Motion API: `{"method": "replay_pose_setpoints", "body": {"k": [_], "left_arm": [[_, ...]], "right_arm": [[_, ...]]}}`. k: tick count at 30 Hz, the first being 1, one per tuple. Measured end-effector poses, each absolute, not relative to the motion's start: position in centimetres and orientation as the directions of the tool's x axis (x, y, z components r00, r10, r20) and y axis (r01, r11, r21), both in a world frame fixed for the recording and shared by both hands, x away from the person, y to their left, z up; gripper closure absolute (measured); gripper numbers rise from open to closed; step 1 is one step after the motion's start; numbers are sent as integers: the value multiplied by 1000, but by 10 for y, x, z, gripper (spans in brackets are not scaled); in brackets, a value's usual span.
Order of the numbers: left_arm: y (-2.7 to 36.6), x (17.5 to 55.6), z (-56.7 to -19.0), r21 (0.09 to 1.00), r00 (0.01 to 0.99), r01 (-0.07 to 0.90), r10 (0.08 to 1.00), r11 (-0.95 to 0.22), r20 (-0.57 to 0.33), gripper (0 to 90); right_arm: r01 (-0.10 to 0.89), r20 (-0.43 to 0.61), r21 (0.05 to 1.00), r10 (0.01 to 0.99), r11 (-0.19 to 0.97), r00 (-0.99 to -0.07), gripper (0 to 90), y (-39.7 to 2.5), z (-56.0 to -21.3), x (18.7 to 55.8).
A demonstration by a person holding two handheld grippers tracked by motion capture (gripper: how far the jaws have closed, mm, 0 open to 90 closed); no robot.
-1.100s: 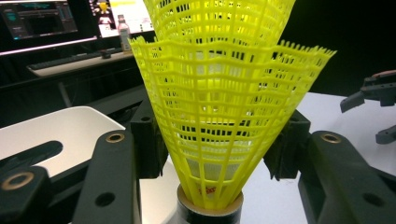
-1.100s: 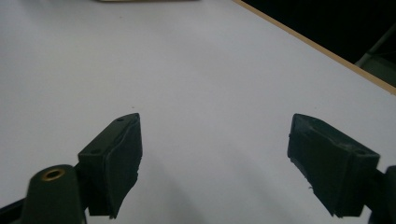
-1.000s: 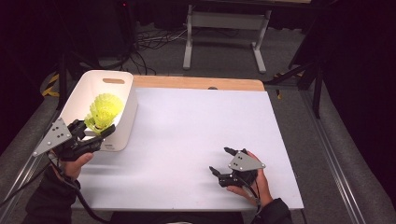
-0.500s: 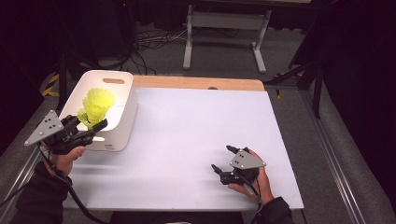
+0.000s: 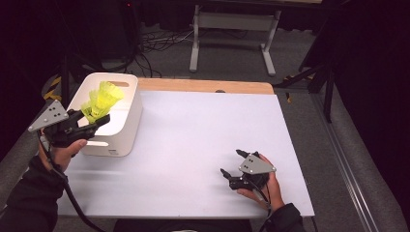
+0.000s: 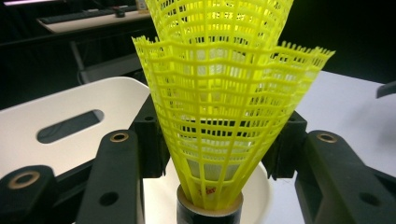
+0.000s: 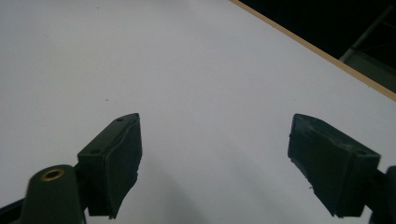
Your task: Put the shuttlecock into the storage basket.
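Midway: yellow shuttlecocks (image 5: pixel 102 100) clamped in left gripper (image 5: pixel 99 119) above white bin (image 5: pixel 126 130), not yet set down; right gripper (image 5: pixel 231 164) open, idle.

Three cameras on one white table (image 5: pixel 203 140): one fixed overhead, one riding each handheld gripper.

The high view looks forward and down from the person's side, taking in the whole tabletop with both forearms entering at the bottom of the frame. The left gripper view sits very close behind its black jaws, facing the yellow shuttlecock (image 6: pixel 219 107) and the white bin (image 6: pixel 60 126), both also seen at the upper left of the high view. The right gripper view looks low along its jaws across bare tabletop toward the wooden edge (image 7: pixel 327 56) at upper right.
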State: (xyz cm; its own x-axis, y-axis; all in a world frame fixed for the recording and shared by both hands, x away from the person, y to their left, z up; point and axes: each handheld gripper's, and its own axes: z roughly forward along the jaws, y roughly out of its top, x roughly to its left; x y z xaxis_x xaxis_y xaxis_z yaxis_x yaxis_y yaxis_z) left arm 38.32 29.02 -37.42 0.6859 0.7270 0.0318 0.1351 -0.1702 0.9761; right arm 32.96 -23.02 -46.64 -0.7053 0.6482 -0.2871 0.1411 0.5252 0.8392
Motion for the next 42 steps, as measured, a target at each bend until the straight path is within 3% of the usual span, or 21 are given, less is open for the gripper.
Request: {"method": "replay_pose_setpoints", "body": {"k": [13,16,31,42], "left_arm": [[296,413,-365,955,653,202,756,-216,33,545],[296,415,-351,951,641,187,764,-245,71,546],[300,456,-351,911,574,308,817,-275,53,548],[289,499,-357,827,511,460,858,-324,52,554]], "right_arm": [[144,-290,835,647,531,-705,187,-230,-467,331],[146,-289,834,647,532,-706,187,-230,-467,332],[178,-221,853,649,491,-728,190,-229,-471,342],[192,-198,854,643,484,-740,190,-228,-474,348]]}}
